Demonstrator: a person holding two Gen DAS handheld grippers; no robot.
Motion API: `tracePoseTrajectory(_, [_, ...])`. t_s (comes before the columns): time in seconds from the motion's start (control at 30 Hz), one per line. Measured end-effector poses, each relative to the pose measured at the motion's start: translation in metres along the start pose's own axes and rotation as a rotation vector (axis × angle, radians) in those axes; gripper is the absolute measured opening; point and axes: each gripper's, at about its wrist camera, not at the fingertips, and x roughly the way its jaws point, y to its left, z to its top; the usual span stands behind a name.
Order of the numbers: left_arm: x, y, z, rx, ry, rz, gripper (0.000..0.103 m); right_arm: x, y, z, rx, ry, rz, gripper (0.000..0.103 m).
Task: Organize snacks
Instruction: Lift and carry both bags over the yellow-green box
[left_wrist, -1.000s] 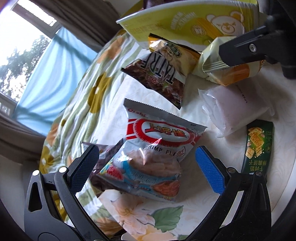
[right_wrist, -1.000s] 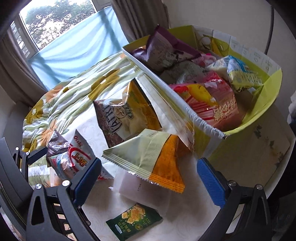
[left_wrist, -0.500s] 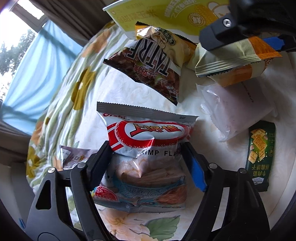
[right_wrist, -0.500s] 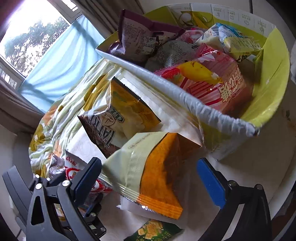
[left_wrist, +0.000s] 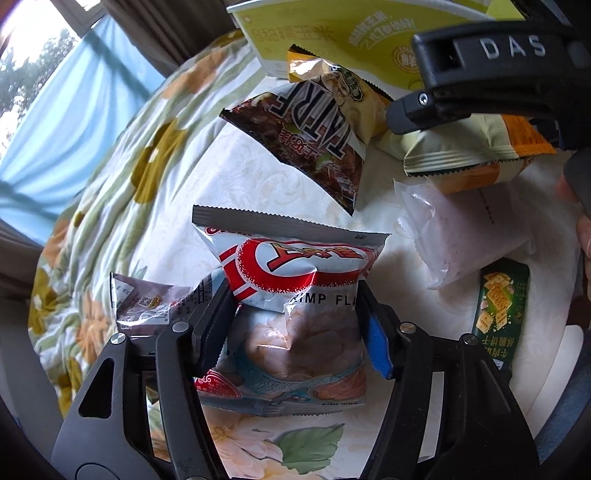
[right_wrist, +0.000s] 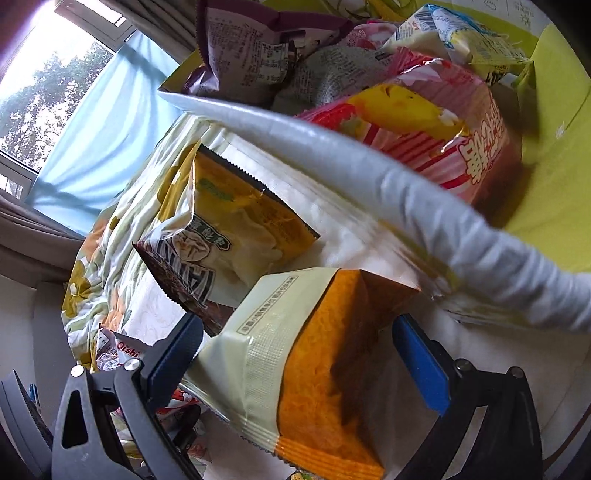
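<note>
Shrimp bag (left_wrist: 295, 280) lies flat mid-tabletop (left_wrist: 236, 177), pinched between left tongs (left_wrist: 295, 332), jaws closing, pads denting its sides. Right tongs (right_wrist: 295, 350) straddle orange pack (right_wrist: 317, 369) beside box (right_wrist: 369, 177) at tabletop's far edge; jaws closing, right pad clear of pack. Box holds several snacks. Chip bag (left_wrist: 317, 125) leans on box. Green cracker bar (left_wrist: 498, 314) near right edge.

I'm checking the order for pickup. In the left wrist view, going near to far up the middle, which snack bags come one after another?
Shrimp-flavour bag between the closing jaws of the left gripper → brown chip bag → yellow box.
</note>
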Motion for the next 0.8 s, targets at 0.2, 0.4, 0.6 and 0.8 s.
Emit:
tracePoseTrajectory(0.2, [-0.005,0.006,0.000,-0.077,0.009,-0.030,0.059,0.000,0.007,-0.001,-0.049,0.002,0.013,0.074])
tracePoseTrajectory(0.4, [-0.013,0.013,0.000,-0.187,0.000,-0.076,0.058,-0.008,0.009,-0.003,-0.097,0.001,0.027,0.062])
tracePoseTrajectory(0.6, [-0.030,0.020,-0.004,-0.262,-0.024,-0.089,0.058,-0.018,0.011,-0.007,-0.117,-0.010,0.065,0.061])
tracePoseTrajectory(0.8, [-0.057,0.031,-0.014,-0.356,-0.053,-0.082,0.058,-0.040,0.024,-0.014,-0.189,-0.034,0.108,0.061])
